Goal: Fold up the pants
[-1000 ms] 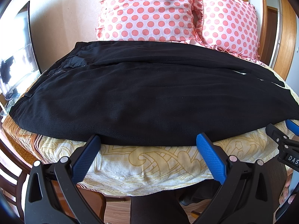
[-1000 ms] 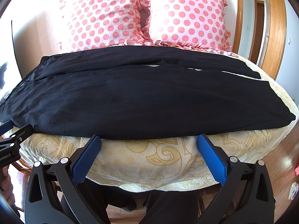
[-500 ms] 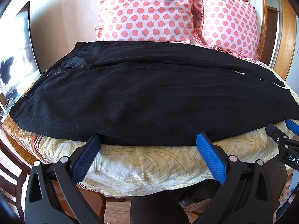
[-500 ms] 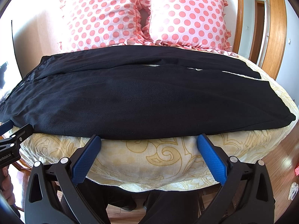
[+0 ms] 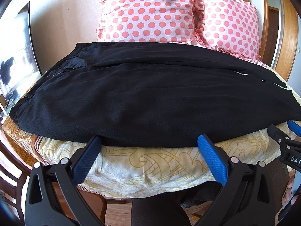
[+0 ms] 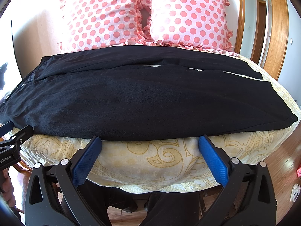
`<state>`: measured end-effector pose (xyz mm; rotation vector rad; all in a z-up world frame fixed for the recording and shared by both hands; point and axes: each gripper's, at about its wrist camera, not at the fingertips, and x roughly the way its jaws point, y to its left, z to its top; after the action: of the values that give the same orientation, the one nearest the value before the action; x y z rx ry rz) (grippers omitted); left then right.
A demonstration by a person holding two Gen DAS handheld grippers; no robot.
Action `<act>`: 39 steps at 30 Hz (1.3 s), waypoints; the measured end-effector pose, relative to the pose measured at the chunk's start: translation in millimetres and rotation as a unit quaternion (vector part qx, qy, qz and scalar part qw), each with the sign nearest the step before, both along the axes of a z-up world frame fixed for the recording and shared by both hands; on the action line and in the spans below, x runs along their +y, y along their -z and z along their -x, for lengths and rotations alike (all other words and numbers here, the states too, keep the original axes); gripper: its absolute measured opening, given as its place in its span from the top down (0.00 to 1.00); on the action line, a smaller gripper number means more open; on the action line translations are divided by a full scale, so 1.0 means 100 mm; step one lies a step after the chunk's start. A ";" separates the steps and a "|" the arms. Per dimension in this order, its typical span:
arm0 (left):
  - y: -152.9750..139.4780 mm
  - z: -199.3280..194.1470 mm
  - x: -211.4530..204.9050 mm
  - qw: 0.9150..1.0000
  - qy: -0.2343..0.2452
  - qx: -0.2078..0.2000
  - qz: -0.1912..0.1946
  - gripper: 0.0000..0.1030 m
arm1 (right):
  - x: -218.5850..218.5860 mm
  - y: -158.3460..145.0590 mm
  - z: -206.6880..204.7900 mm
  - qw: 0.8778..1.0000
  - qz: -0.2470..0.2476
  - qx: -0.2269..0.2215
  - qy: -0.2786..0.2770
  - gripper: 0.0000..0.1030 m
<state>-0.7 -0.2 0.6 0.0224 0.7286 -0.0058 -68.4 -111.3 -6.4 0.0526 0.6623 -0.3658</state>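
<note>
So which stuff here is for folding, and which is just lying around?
For the job:
pants
left tongs, open
right tongs, open
cloth the pants lie on

Just there:
two spotty pillows
screen at the left
door

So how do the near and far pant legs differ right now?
The near leg lies broad along the front edge beside both open tongs; the far leg shows as a narrower strip by the pillows. The near hem reaches further right than the far hem. Both are black and flat.
</note>
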 end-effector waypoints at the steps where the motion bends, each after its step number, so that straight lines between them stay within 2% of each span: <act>1: 0.00 0.00 0.00 1.000 0.000 0.000 0.000 0.02 | 0.00 0.00 0.00 1.000 0.000 0.000 0.000 0.01; 15: 0.00 0.01 0.00 1.000 0.004 0.000 0.000 0.02 | -0.06 0.02 0.00 1.000 -0.001 0.006 -0.010 0.01; 18: -0.15 0.05 0.00 1.000 0.013 0.007 0.002 0.02 | -0.26 0.04 0.05 0.999 -0.014 0.014 -0.032 0.01; 20: -0.09 0.03 0.03 1.000 0.018 0.011 0.005 0.02 | -0.41 -0.05 0.03 0.999 -0.031 0.006 -0.038 0.01; 23: -0.29 -0.01 0.09 0.999 0.026 0.003 0.028 0.02 | -0.66 -0.37 0.08 0.997 -0.054 -0.036 -0.031 0.01; 24: -0.36 -0.03 0.11 0.999 0.026 -0.003 0.038 0.02 | -0.80 -0.54 0.08 0.997 -0.054 -0.056 -0.021 0.01; 27: -0.56 -0.23 0.19 0.997 0.022 -0.020 0.065 0.02 | -1.14 -0.86 -0.09 0.996 -0.044 -0.076 0.010 0.01; 31: -0.72 -0.66 0.16 0.998 0.000 -0.053 0.044 0.02 | -1.89 -1.16 -0.72 0.994 -0.006 -0.059 0.092 0.01; 35: -0.71 -0.97 0.09 0.997 -0.018 -0.069 0.021 0.02 | -2.76 -1.12 -1.40 0.981 -0.007 -0.010 0.192 0.01; 39: -0.64 -1.17 0.04 0.998 -0.014 -0.058 0.031 0.02 | -3.56 -0.92 -1.91 0.957 -0.050 0.031 0.283 0.06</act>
<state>116.8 4.2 64.8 -0.0461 0.6114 -0.0007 122.7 -467.4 85.5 0.3329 0.7218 -0.8884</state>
